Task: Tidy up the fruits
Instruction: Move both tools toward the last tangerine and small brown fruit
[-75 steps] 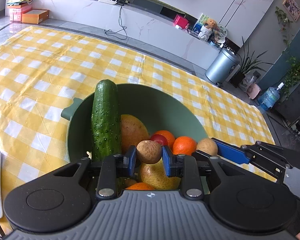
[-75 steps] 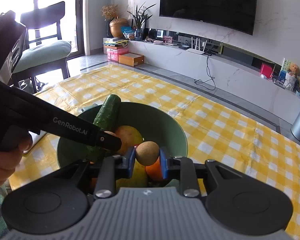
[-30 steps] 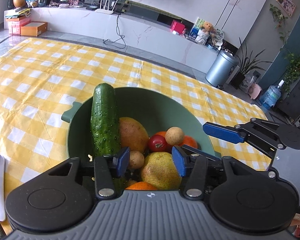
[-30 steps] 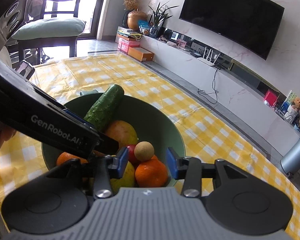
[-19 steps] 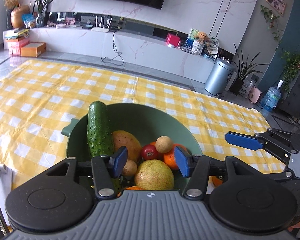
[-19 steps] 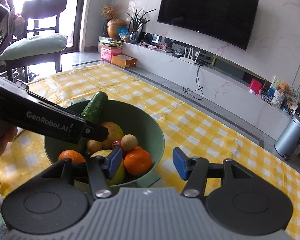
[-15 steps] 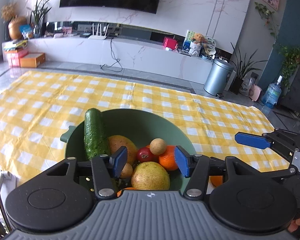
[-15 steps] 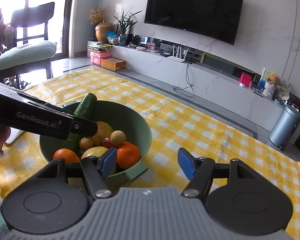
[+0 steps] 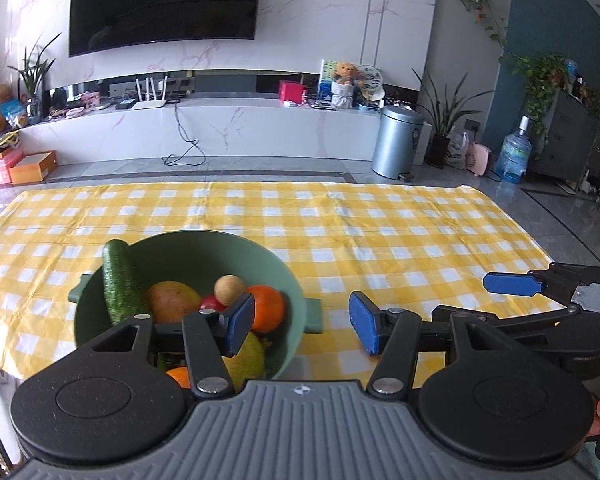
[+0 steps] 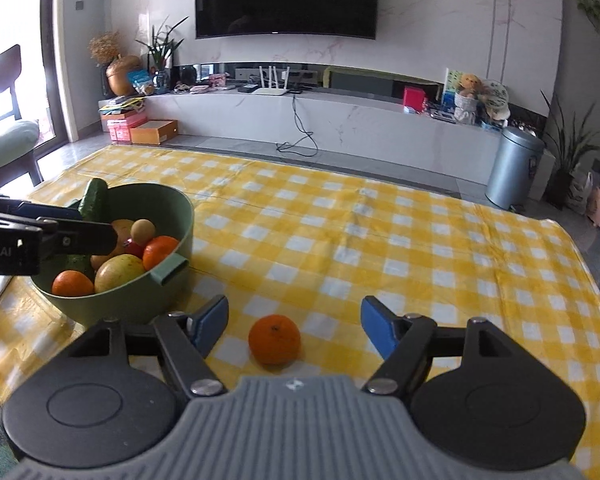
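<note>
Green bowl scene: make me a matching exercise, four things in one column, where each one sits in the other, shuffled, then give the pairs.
Things
1. cucumber
2. loose orange
3. small tan round fruit
4. right claw

Places
A. on top of the pile in the green bowl
B. open, above the loose orange
C. leaning on the bowl's rim, tip sticking out
D. on the yellow checked cloth, outside the bowl

Pairs: 1-C, 2-D, 3-A, 4-B
</note>
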### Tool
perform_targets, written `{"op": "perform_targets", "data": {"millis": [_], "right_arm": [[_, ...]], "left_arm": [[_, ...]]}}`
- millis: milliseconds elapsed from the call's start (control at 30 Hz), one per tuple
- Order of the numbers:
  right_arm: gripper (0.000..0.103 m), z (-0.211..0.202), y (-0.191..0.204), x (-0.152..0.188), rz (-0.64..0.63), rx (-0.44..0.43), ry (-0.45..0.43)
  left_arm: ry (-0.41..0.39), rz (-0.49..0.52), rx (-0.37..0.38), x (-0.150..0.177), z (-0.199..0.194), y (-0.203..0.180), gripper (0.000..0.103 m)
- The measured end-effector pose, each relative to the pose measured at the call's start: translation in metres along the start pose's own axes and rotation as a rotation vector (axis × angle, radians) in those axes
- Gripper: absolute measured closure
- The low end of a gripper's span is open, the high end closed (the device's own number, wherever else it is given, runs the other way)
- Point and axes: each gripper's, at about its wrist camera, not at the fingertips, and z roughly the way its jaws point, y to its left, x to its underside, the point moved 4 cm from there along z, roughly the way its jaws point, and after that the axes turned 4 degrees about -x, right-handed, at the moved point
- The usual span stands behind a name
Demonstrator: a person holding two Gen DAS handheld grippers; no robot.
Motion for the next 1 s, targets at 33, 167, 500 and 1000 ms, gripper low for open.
{"op": "perform_targets", "data": {"millis": [33,167,500,1000], "right_arm": [[0.031,-0.001,-0.007,0.004,0.025,0.011,0.006],[0.029,-0.005,-0.031,0.018,0.138,0.06,0.027],[0.03,-0.002,-0.049,0.034,0.219,0.09,0.034],[0.047,0.032,-0.059,0.044,0.27,0.096,0.154]], "left_arm": [[-0.003,0.006,0.004,0.001,0.0,-0.004,0.039],[-0.022,-0.003,0.014,0.006,0.0,-0.018,0.039],[0.002,0.046,0.0,0.03,0.019,-0.037,0.039],[0.046,0.156,0.054,0.05,0.056,-0.067,0.039]]}}
